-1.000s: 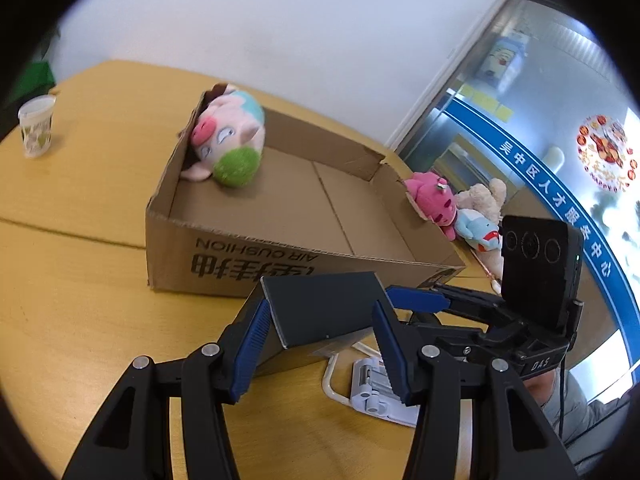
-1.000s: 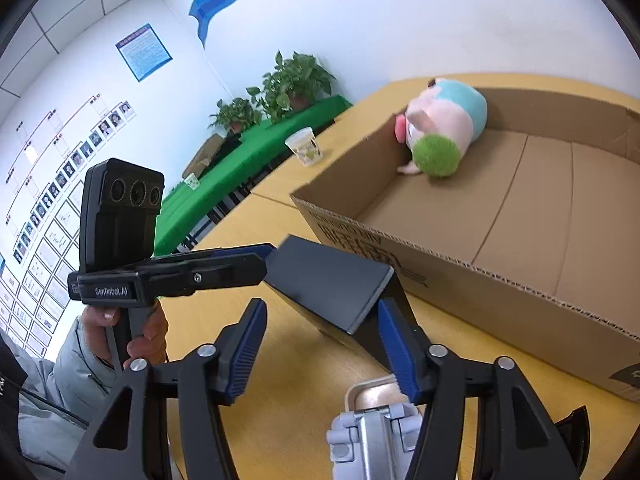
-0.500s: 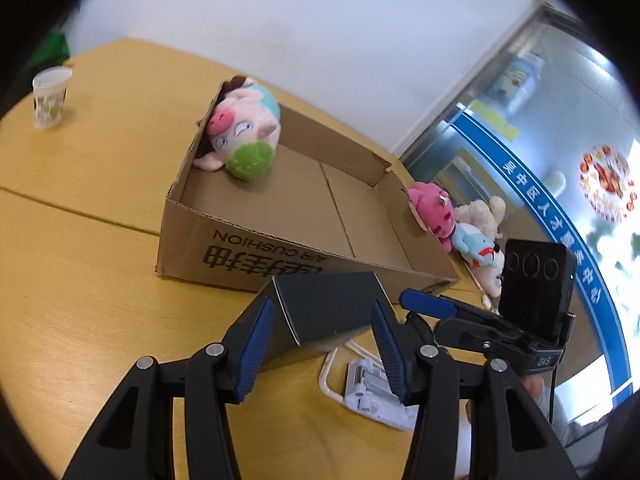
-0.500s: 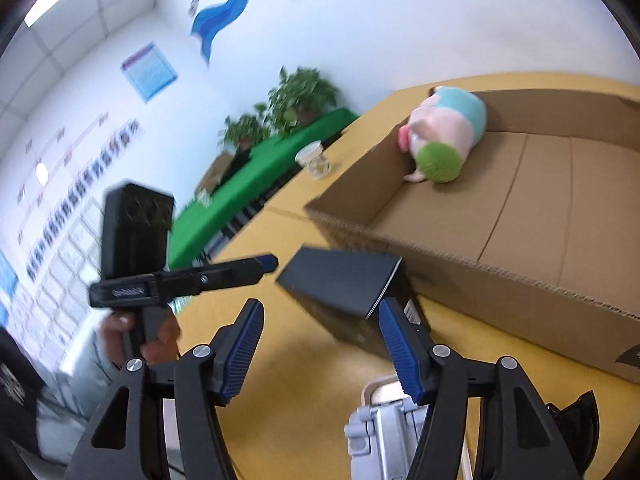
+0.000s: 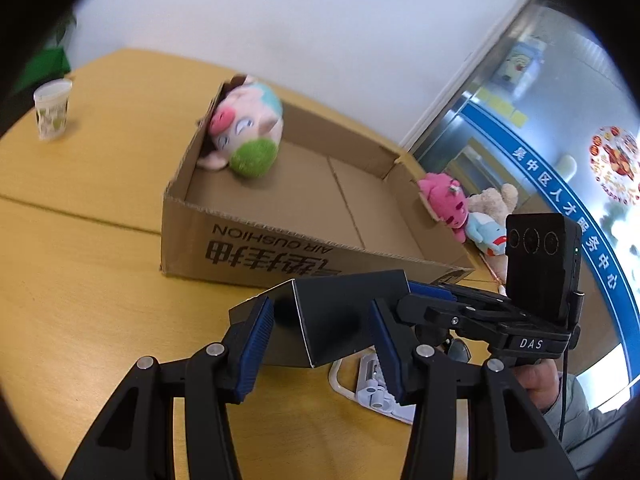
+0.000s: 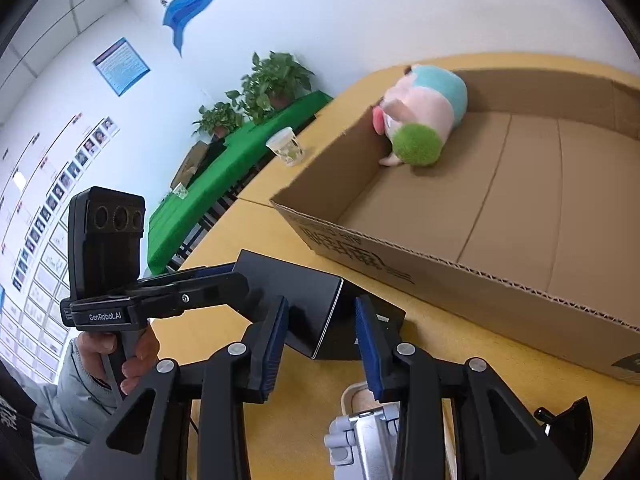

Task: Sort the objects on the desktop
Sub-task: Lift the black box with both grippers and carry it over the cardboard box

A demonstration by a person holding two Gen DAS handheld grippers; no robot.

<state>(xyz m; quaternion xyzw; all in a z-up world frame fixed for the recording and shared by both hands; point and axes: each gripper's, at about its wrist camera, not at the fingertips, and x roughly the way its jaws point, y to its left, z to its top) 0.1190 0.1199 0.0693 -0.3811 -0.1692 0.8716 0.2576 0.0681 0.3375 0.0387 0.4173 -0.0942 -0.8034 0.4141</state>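
A black rectangular box (image 5: 340, 312) is just in front of the open cardboard box (image 5: 280, 240), over the yellow table. My left gripper (image 5: 318, 312) is shut on the black box, one blue pad on each side, and its jaws are squeezing in a little more. My right gripper (image 6: 321, 308) comes at the black box (image 6: 304, 300) from the other end. Its jaws are closing and both pads meet the box at its near corner. Each view also shows the other gripper: the right gripper (image 5: 416, 300) and the left gripper (image 6: 232, 280). A pink, blue and green plush pig (image 5: 248, 136) lies in the cardboard box's far left corner.
A white plastic device (image 5: 372, 384) lies on the table under the grippers. A paper cup (image 5: 50, 110) stands far left. Several plush toys (image 5: 444, 200) are piled beyond the cardboard box's right end. The person's hands hold both handles. A green table with plants (image 6: 240, 148) stands beyond the table edge.
My right gripper's jaws have narrowed from wide apart to close around the black box's corner. The left gripper keeps its hold on the box.
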